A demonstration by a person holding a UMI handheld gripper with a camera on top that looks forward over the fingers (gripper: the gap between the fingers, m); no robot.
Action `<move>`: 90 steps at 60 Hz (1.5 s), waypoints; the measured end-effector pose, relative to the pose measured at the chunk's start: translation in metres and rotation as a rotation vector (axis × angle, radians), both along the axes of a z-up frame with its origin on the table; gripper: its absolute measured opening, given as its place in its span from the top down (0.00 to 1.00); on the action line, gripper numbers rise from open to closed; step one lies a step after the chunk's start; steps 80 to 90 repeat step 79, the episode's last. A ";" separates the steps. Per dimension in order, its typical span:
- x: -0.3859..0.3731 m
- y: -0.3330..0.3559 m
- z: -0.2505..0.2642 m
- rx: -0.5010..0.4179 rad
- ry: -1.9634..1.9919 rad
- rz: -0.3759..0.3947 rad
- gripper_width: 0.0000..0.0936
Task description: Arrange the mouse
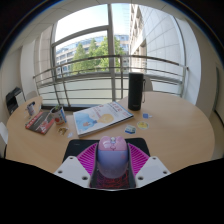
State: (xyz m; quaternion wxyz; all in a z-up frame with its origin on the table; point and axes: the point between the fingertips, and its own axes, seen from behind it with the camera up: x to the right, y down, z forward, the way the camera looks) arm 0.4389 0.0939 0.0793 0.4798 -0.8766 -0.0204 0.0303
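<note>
A pale lilac computer mouse (112,157) sits between my gripper's (112,172) two fingers, its front end pointing away from me. Both pink pads (88,160) press against its sides, so the gripper is shut on it. A black mouse pad (80,146) lies on the round wooden table (175,130) just beyond and beneath the fingers. The mouse is over its near part. I cannot tell whether the mouse rests on the pad or hangs just above it.
An open magazine (102,118) lies beyond the mouse pad. A tall black cylinder (135,91) stands at the far side. Pink items (40,120) lie at the left, small bits (130,128) at centre right. Large windows with a railing stand behind the table.
</note>
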 end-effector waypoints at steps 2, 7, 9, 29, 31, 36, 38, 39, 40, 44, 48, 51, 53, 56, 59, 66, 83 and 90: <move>-0.007 -0.002 -0.018 -0.037 0.000 -0.003 0.53; -0.017 -0.004 -0.063 -0.094 -0.012 -0.013 0.48; -0.020 -0.006 -0.071 -0.109 -0.015 -0.017 0.45; -0.031 -0.041 -0.024 -0.106 -0.089 -0.075 0.09; -0.035 -0.051 -0.007 -0.098 -0.099 -0.082 0.09; -0.048 -0.078 0.035 -0.066 -0.114 -0.095 0.10; -0.054 -0.090 0.051 -0.058 -0.117 -0.098 0.10; -0.057 -0.096 0.057 -0.056 -0.117 -0.100 0.10; -0.060 -0.101 0.064 -0.053 -0.118 -0.100 0.10; -0.074 -0.122 0.089 -0.034 -0.112 -0.104 0.10; -0.085 -0.146 0.110 -0.019 -0.117 -0.105 0.10; -0.093 -0.162 0.122 -0.010 -0.122 -0.102 0.10; -0.097 -0.172 0.129 -0.005 -0.124 -0.100 0.10; -0.103 -0.189 0.136 0.005 -0.123 -0.098 0.10; -0.107 -0.206 0.139 0.000 -0.114 -0.095 0.10; -0.111 -0.245 0.144 0.005 -0.132 -0.094 0.10; -0.130 -0.293 0.143 -0.004 -0.115 -0.094 0.10; -0.130 -0.293 0.143 -0.004 -0.115 -0.094 0.10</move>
